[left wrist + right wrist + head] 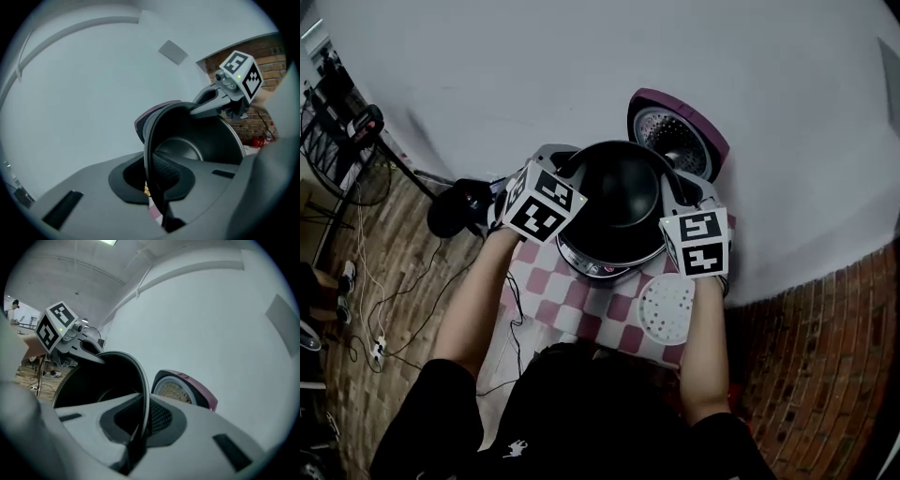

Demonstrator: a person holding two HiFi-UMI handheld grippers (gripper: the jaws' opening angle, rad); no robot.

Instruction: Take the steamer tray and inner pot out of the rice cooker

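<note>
The black inner pot (623, 192) hangs just above the rice cooker body (598, 264), lifted by both grippers. My left gripper (572, 171) is shut on the pot's left rim (149, 154). My right gripper (675, 194) is shut on its right rim (143, 394). In the left gripper view the pot's dark hollow (201, 140) opens toward the right gripper (196, 109) across it. In the right gripper view the left gripper (96, 357) bites the far rim. The white perforated steamer tray (666, 305) lies on the checked cloth in front of the cooker.
The cooker's purple lid (680, 131) stands open behind the pot, close to a pale wall (581, 66). A pink and white checked cloth (581, 305) covers the small table. A fan base (455, 208) and cables lie on the wooden floor at the left.
</note>
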